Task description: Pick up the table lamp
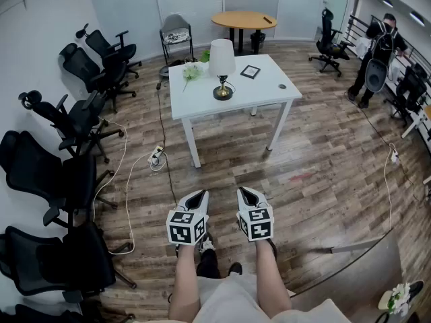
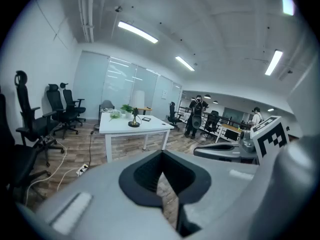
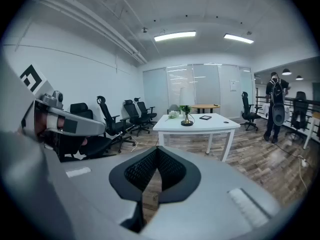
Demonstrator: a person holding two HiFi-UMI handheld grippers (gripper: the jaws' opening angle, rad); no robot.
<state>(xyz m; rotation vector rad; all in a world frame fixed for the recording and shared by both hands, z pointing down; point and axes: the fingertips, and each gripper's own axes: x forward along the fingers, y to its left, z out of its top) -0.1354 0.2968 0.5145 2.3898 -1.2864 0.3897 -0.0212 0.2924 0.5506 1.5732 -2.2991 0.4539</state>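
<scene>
The table lamp [image 1: 221, 62] has a white shade and a dark, brass-coloured base. It stands upright near the middle of the white table [image 1: 269, 94], across the wooden floor from me. My left gripper [image 1: 196, 200] and right gripper [image 1: 247, 196] are held side by side low over the floor, well short of the table, both shut and holding nothing. In the left gripper view the lamp [image 2: 134, 118] is far off, beyond the closed left gripper [image 2: 161, 156]. The right gripper view shows the lamp [image 3: 186, 115] small and distant past the shut right gripper [image 3: 156, 151].
Also on the table are a framed picture [image 1: 250, 72], a bunch of flowers [image 1: 192, 71] and a small dark object [image 1: 282, 86]. Several black office chairs [image 1: 81, 120] line the left wall. A power strip [image 1: 156, 157] with cables lies on the floor. A person [image 1: 377, 52] stands far right.
</scene>
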